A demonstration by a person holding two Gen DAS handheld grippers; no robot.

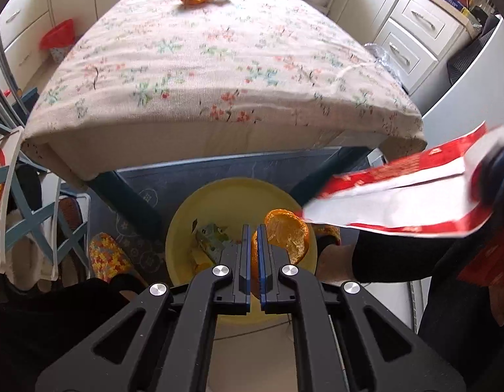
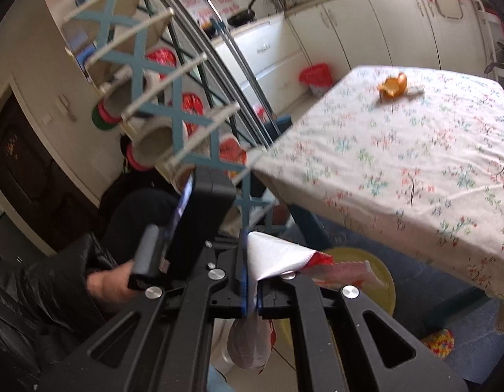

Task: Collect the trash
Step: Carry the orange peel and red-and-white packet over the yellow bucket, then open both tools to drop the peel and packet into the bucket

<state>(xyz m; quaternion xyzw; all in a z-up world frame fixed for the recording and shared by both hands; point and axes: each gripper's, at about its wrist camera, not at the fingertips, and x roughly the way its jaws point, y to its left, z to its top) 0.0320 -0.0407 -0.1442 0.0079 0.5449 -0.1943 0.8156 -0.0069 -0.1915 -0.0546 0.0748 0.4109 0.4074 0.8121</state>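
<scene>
Gripper (image 1: 254, 228) over bin (image 1: 186, 215), clamping peel (image 1: 289, 235)

Matt, perhaps woven cloth tablecloth (image 1: 219, 65)

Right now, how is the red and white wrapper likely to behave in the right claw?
The wrapper looks thin and floppy: it folds over beside the right claw and droops below it. Probably very light, so it may flutter when dropped toward the yellow bin.
</scene>
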